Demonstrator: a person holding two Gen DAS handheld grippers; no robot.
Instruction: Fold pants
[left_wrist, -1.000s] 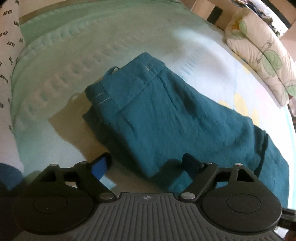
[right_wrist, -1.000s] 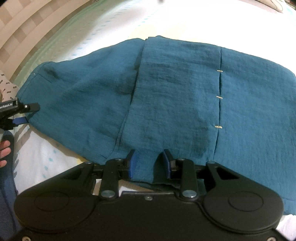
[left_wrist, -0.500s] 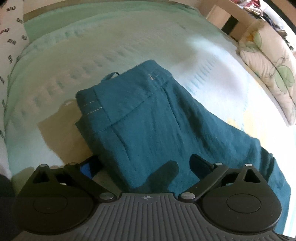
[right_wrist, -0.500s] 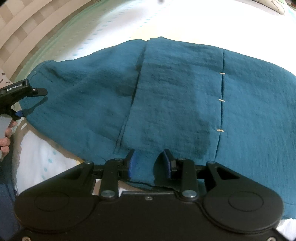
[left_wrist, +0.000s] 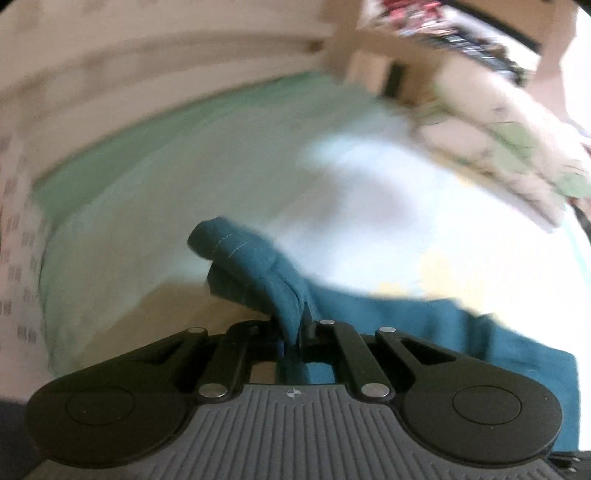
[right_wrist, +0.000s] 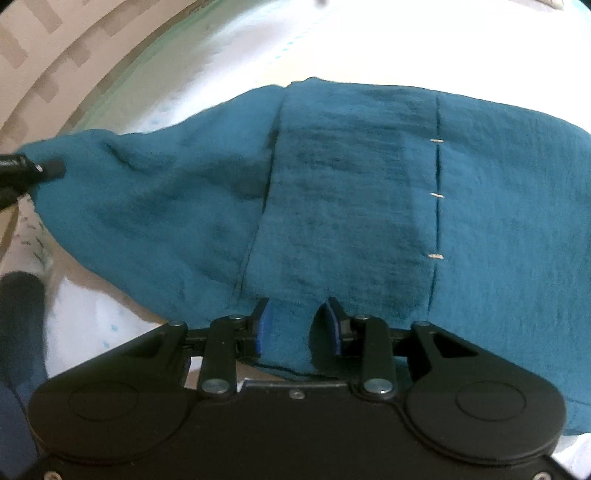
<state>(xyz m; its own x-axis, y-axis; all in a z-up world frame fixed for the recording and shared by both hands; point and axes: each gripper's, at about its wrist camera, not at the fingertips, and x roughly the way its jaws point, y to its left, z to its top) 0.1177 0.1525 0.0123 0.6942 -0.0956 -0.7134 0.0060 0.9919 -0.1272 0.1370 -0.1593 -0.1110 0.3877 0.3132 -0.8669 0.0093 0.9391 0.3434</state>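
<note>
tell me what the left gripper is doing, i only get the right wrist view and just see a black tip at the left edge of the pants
Observer: The left gripper is closed on a bunched fold of the teal pants; cloth fills the gap between its fingers.
Operator: is that end still flat on the bed
Observer: No, the gripped cloth rises as a ridge from the pale green bed cover, with a white-stitched edge at the far end.
Operator: anything beyond it
Observer: A leaf-print pillow lies at the bed's far right, blurred.
</note>
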